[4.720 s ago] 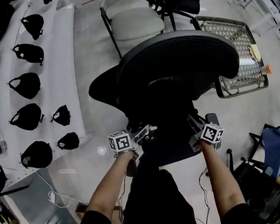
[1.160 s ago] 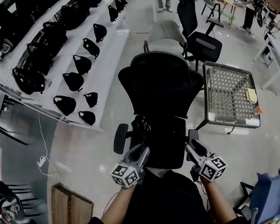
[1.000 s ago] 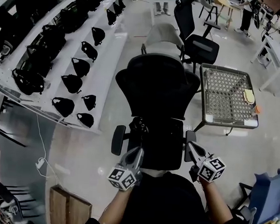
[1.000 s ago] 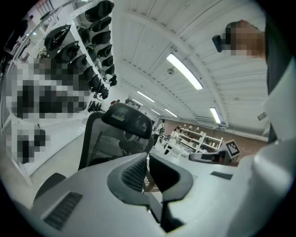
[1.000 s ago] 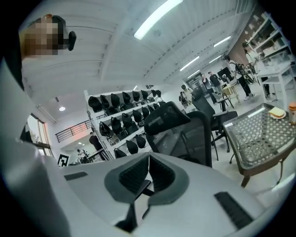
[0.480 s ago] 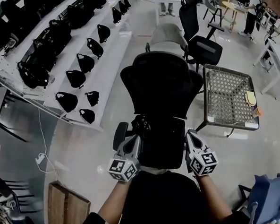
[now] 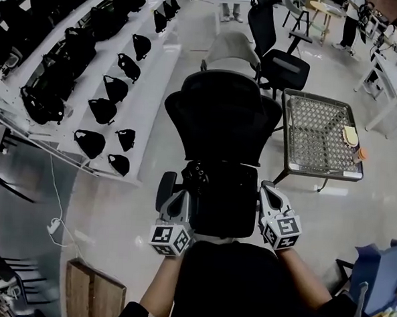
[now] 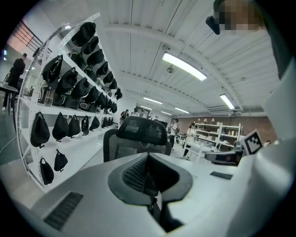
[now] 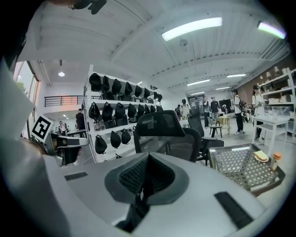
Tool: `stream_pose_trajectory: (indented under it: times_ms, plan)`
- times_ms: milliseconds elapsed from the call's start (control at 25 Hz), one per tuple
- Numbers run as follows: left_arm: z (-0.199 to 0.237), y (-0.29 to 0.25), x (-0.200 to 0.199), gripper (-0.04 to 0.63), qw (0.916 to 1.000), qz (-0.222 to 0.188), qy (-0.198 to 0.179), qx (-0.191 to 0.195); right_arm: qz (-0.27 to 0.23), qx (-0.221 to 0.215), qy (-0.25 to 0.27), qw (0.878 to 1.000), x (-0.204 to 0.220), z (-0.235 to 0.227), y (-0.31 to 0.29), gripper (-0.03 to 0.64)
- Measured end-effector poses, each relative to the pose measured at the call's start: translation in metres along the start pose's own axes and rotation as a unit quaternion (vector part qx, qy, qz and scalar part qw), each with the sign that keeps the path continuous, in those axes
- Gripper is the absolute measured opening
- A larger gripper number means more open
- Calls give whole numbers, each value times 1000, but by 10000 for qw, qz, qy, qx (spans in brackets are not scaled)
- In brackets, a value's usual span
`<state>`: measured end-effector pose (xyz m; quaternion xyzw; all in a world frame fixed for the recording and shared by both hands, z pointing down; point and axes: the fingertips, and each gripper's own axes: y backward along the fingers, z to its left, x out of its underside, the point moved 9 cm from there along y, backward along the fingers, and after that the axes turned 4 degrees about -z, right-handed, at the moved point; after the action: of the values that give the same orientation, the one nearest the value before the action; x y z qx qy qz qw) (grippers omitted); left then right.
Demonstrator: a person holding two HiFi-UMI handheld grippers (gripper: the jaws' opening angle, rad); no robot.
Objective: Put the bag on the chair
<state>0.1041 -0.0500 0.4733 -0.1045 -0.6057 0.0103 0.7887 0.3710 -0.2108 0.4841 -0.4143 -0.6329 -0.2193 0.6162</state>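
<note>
a long white shelving rack (image 7: pixel 155 75) runs up the left of the head view, its tiers loaded with many black bags. in the middle stands a black office chair (image 7: pixel 221 116), its backrest away from the person and its seat toward them. to its right is a metal mesh table (image 7: pixel 322 173) with a couple of small items at its far right corner. behind the office chair stand a grey chair (image 7: pixel 233 51) and a 2nd black chair (image 7: pixel 284 66).

the bag (image 7: pixel 199 174), black and lumpy, lies on the office chair's seat at the rear left, close under the backrest, with no gripper on it.

the left gripper (image 7: pixel 180 199) hangs over the seat's left edge, just beside the armrest and short of the bag. its own view shows its 2 jaws pressed together with nothing between them. the right gripper (image 7: pixel 269 195) sits at the seat's right edge, well apart from the bag, its jaws likewise closed and empty. both point toward the backrest.
</note>
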Motion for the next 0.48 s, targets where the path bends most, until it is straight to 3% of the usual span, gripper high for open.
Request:
stream_pose_trajectory:
  times_ms: [480]
  plan:
    - [-9, 15, 18, 11, 9994, 300, 164, -34, 178, 9, 40, 9998, 5, 26, -3, 0]
